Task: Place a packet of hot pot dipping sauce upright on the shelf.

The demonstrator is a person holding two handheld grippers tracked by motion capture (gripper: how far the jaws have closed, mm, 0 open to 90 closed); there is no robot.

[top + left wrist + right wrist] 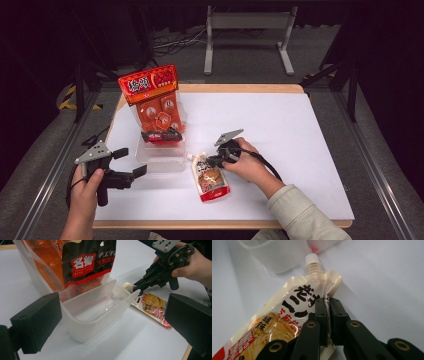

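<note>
Glossy film at the pouch (210,177) edge, pinched by the closed right gripper (212,161), could slip on lifting toward the bin (161,159); left gripper (131,163) waits open.

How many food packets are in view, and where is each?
3. A tall orange-red bag and a black-and-red packet stand in the clear plastic bin; a cream spouted pouch lies on the white table, pinched by the right gripper. Others may be hidden.
</note>
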